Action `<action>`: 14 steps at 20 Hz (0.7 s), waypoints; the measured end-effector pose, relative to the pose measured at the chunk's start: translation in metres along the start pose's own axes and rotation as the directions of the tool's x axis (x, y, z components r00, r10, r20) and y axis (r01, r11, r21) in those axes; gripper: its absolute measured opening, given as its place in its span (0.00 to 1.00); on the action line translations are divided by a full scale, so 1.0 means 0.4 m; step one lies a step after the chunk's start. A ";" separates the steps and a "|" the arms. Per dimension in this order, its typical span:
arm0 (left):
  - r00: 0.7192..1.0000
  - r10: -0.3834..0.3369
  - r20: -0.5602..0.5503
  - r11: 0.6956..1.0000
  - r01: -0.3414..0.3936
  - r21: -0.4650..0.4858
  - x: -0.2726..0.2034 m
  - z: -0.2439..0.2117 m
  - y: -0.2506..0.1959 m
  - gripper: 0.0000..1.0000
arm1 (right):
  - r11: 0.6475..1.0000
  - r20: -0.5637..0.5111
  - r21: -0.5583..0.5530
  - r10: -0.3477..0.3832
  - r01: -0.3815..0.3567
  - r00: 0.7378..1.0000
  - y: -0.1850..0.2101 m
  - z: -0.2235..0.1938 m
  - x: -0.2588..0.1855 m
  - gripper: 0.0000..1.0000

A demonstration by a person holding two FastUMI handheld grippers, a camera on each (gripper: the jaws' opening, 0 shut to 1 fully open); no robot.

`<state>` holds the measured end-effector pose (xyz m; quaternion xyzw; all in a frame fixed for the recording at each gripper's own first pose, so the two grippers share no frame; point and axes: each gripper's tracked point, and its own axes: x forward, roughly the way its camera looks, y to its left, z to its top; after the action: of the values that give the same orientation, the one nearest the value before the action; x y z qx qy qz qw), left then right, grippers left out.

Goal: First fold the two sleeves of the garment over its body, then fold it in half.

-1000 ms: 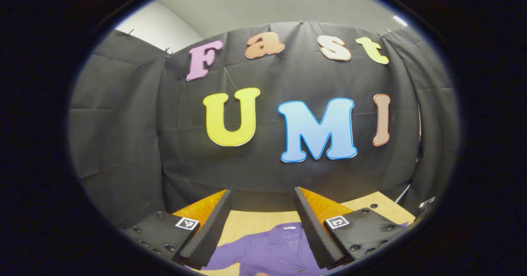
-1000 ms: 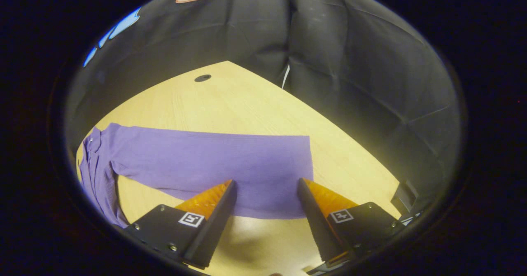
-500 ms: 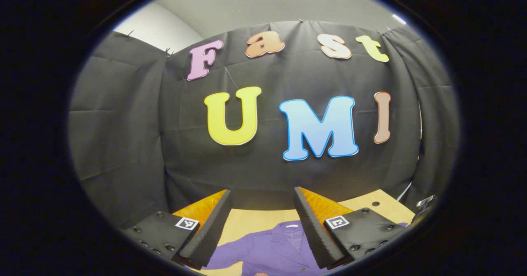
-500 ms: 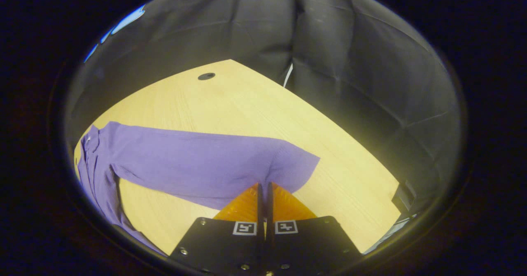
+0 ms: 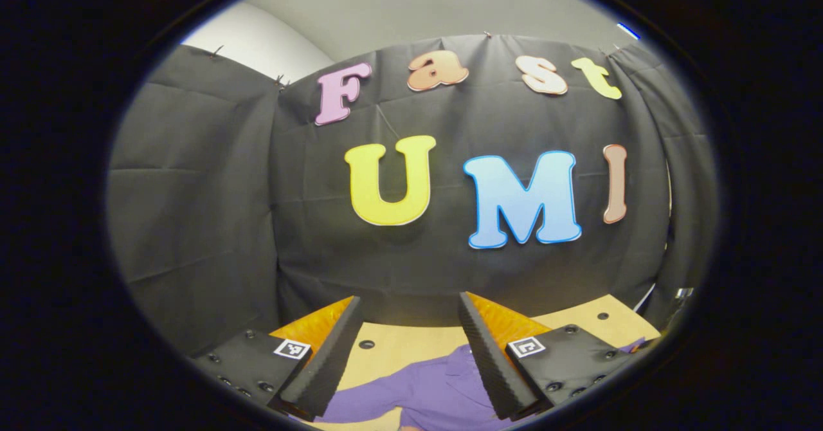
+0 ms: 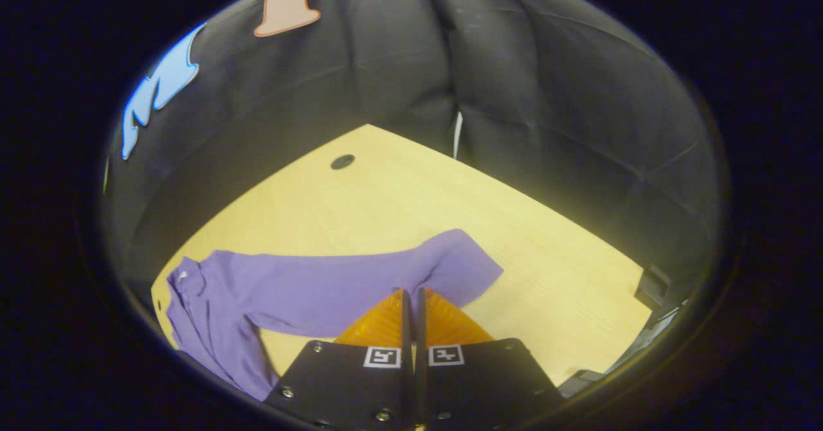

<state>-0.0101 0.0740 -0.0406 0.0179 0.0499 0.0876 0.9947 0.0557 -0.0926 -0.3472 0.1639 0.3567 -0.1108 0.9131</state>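
Observation:
A purple long-sleeved garment (image 6: 212,315) lies on the light wooden table (image 6: 360,206). In the right gripper view its right sleeve (image 6: 360,286) stretches toward the cuff, and my right gripper (image 6: 411,293) is shut on the sleeve's near edge close to the cuff, lifting it so the cloth bunches. In the left gripper view my left gripper (image 5: 408,305) is open above the table, nothing between its fingers, with the garment's collar and shoulder (image 5: 431,392) showing below it.
The table has round cable holes (image 6: 342,161) (image 5: 366,344) (image 5: 602,316) near its far edge. The black cloth wall closes off the far and right sides of the table. A white cable (image 6: 456,141) hangs at the wall's corner.
My right gripper closed on the sleeve near the cuff and raised it, so the flat sleeve now bunches. The left gripper drifted slightly left and stayed open.

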 end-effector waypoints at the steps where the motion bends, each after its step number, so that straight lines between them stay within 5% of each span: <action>1: 1.000 0.006 0.001 1.000 -0.006 -0.004 0.001 -0.003 0.020 0.93 | 1.000 0.011 -0.010 0.029 -0.029 1.000 0.049 0.010 -0.013 0.00; 7: 0.998 0.054 -0.012 0.998 -0.054 -0.038 0.010 -0.046 0.155 0.93 | 0.966 0.022 -0.097 0.241 -0.238 0.970 0.411 -0.003 -0.096 0.01; 14: 0.991 0.133 -0.031 0.991 -0.134 -0.028 0.006 -0.095 0.350 0.93 | 0.862 -0.083 -0.223 0.448 -0.455 0.890 0.830 -0.174 -0.196 0.01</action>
<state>-0.0359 0.2132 -0.0722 0.0049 0.0619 0.1549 0.9860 0.0623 0.2465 -0.2685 0.1347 0.3319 0.1514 0.9213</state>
